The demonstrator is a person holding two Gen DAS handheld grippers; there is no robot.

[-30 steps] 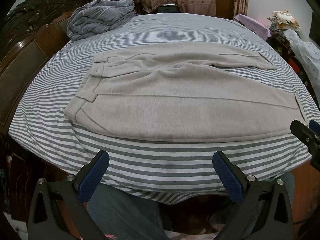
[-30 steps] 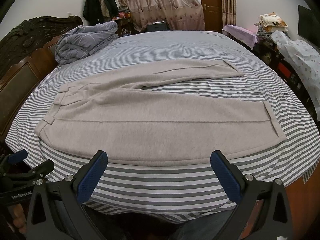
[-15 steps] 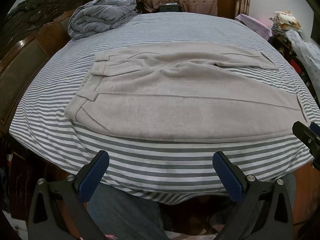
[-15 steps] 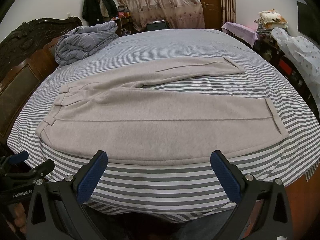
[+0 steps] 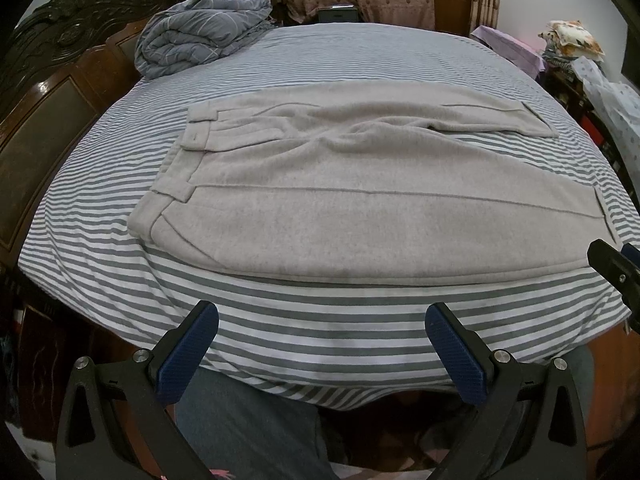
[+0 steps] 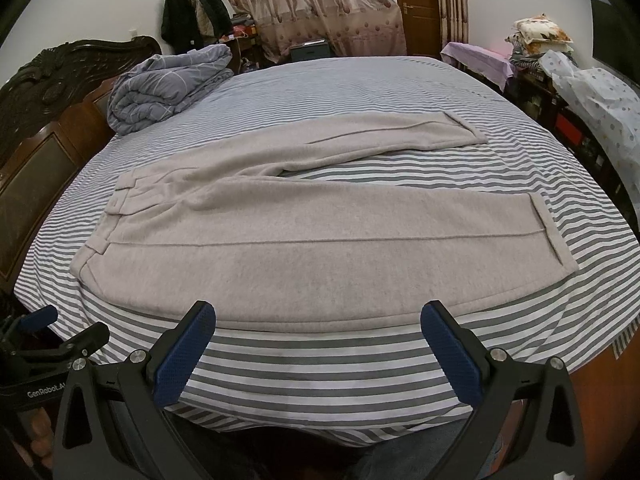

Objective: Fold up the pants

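The pants [image 5: 340,200] lie spread flat across the centre of the frame on the striped bed [image 5: 320,332], waistband at left, legs splayed toward the right. Compared with one second earlier, nothing has shifted except a slight camera advance. Left tool [image 5: 322,354] and right tool [image 6: 318,350] hover wide open and empty; folding has not begun.

Wide bed [image 5: 320,344] in grey-and-white striped sheet, dark carved wooden headboard [image 5: 52,128] at left, grey pants [image 5: 340,208] spread flat across the near half, legs parted, rolled blue-grey quilt [image 5: 200,28] at far-left corner
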